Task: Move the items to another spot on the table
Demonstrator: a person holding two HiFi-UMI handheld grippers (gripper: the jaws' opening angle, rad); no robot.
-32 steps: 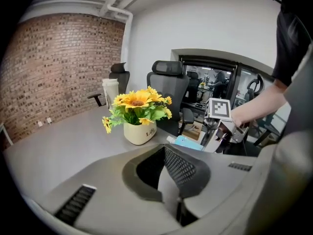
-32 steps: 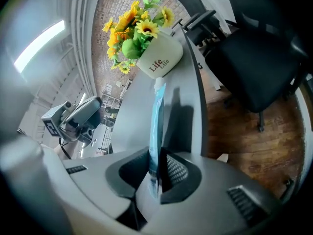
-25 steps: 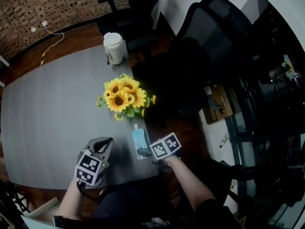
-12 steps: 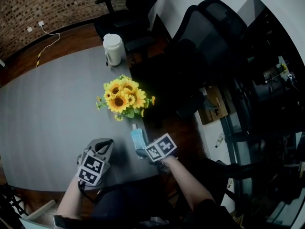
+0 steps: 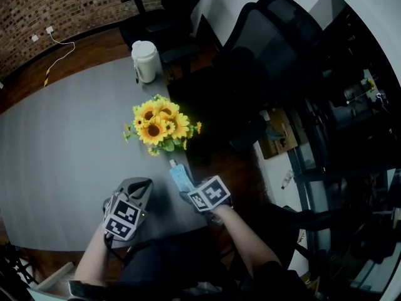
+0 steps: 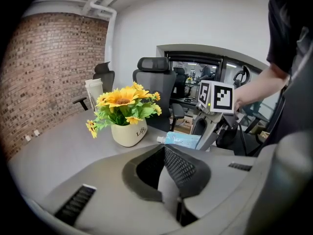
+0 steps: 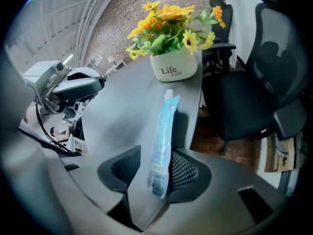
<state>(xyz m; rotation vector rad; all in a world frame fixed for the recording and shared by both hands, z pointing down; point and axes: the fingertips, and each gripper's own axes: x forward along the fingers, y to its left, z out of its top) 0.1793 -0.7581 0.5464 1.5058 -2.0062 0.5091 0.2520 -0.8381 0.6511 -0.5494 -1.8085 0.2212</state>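
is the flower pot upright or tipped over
Upright: the flower pot stands on its base on the table, sunflowers pointing up.

The white flower pot [image 7: 173, 66] stands near the right edge of the table [image 5: 62, 137]. It carries the word "Life" in dark letters, with a second, smaller "Life" just under it. In the left gripper view only one "Life" can be read on the pot. The pale blue pouch [image 7: 164, 136], at the same edge and closer to the person's corner, has dark print too small to read. The marker cube [image 6: 216, 96] shows black-and-white square patterns, no letters or numbers.
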